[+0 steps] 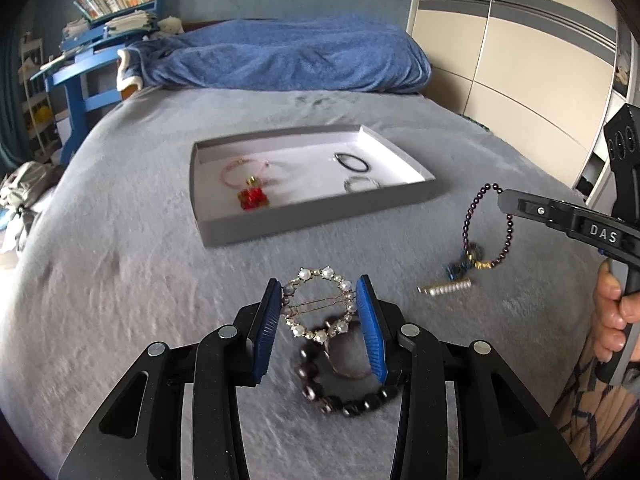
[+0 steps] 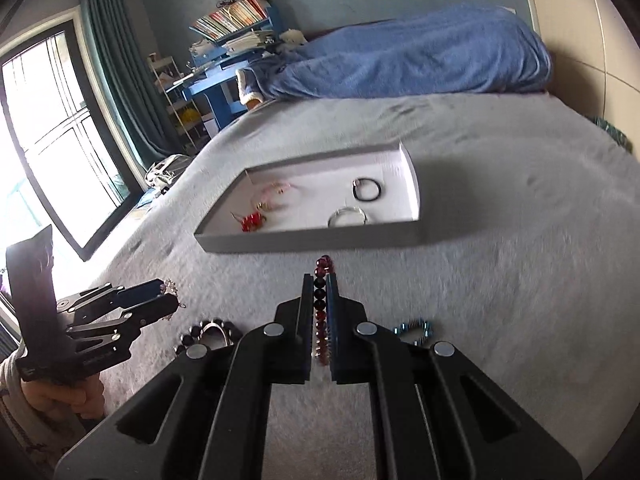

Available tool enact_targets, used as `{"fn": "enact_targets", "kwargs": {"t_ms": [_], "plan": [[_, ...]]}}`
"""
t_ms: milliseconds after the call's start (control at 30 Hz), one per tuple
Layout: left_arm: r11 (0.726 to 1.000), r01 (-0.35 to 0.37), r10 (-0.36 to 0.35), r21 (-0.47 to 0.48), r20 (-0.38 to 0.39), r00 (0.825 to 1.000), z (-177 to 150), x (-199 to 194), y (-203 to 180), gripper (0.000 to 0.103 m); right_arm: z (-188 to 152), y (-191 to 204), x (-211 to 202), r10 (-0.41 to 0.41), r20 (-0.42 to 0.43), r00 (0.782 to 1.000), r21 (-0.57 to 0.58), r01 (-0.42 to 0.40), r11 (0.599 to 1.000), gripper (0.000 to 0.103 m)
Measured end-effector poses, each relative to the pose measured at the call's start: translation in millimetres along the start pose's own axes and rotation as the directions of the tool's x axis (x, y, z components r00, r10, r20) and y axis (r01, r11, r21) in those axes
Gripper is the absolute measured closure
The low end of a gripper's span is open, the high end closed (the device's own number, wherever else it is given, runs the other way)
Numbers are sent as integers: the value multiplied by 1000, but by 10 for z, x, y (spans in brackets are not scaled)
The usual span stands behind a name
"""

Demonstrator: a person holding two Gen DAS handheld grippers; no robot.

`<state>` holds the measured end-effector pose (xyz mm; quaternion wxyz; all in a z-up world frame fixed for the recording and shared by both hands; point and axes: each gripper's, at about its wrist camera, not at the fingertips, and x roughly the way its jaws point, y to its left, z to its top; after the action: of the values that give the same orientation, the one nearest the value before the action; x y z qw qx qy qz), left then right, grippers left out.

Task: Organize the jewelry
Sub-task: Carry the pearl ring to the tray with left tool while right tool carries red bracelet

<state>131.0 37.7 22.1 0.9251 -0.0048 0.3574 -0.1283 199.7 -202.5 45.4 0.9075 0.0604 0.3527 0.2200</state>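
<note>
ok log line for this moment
left gripper: shut on pearl clip | right gripper: shut on bead bracelet, lifted | tray: three pieces

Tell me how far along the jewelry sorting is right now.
Partly done. The gray tray already holds a pink bracelet, a black ring and a clear bangle. In hand: the left tongs hold a pearl hair clip, and the right tongs are shut on a dark red bead bracelet. Left on the bed: a black bead bracelet, a blue piece and a silver clip.

Dark-red bead bracelet [image 1: 486, 232] hangs clamped (pearl ring clip [image 1: 319, 305] likewise) near tray [image 1: 320, 216].
</note>
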Motion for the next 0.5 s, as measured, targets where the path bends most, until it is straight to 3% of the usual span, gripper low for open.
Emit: {"fn": "enact_targets", "kwargs": {"t_ms": [500], "plan": [[999, -32, 32, -8, 53, 998, 519, 207, 306, 63, 576, 158, 220, -5, 39, 999, -80, 8, 997, 97]]}}
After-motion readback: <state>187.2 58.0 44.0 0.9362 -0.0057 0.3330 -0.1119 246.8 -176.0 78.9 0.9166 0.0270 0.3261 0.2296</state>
